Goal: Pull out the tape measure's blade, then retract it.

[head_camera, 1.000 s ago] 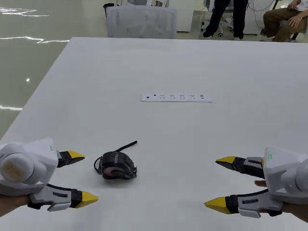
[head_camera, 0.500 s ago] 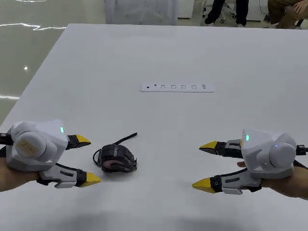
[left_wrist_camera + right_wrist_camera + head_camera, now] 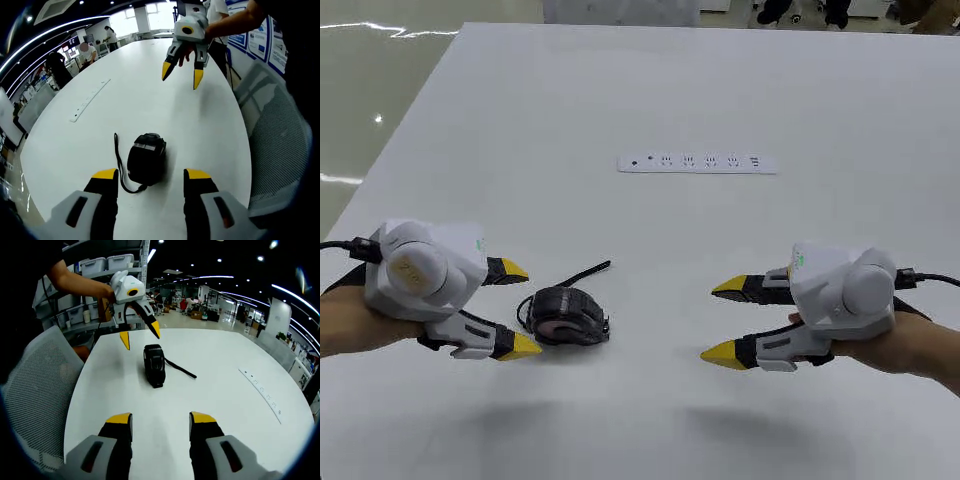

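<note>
Two grippers, jaws spread, both empty. Left gripper sits just beside the tape measure at lower left, likely to clamp its case. Right gripper faces it from lower right, probably for the pull.

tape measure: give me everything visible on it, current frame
The tape measure is a compact black case, rubbery-looking, with a pale round patch on its upward face. It lies flat on the white table, with no blade drawn out. A thin black wrist strap loops from one end and trails across the table. The left tongs stand open at its other end, tips to either side, with no contact apparent.
</note>
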Tool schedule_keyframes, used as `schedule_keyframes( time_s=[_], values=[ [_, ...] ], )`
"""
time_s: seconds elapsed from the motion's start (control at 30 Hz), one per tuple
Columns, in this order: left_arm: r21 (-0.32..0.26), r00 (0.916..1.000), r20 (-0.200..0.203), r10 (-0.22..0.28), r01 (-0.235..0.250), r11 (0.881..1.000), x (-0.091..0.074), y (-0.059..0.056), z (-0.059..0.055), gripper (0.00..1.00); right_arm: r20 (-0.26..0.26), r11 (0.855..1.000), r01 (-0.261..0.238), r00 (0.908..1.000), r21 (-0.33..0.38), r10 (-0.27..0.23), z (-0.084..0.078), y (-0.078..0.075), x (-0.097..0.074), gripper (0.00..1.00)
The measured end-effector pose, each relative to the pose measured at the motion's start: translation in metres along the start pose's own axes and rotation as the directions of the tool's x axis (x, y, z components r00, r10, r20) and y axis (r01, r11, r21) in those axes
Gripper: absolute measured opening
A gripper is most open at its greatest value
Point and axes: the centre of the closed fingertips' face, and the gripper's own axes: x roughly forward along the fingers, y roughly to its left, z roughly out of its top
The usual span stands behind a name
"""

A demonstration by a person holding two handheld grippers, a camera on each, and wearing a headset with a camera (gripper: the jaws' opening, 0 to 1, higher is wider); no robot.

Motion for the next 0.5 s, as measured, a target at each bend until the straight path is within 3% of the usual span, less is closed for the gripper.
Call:
schedule_keyframes(
  time_s=[0.17, 0.3, 0.5],
  values=[
    [0.013, 0.9996, -0.016, -0.021, 0.021, 1.000, 0.006, 0.004, -0.004, 0.47, 0.014, 1.000, -0.016, 0.9998, 0.001, 0.016, 0.008, -0.004, 0.015, 0.42],
    [0.025, 0.9989, -0.034, -0.032, 0.032, 0.999, 0.012, 0.003, -0.001, 0.47, 0.017, 0.999, -0.031, 0.9993, -0.012, 0.032, 0.011, -0.006, 0.026, 0.41],
    [0.071, 0.9953, -0.074, -0.062, 0.068, 0.995, 0.022, 0.005, -0.009, 0.43, 0.011, 0.998, -0.058, 0.9982, -0.032, 0.059, 0.012, -0.005, 0.048, 0.41]
  ],
)
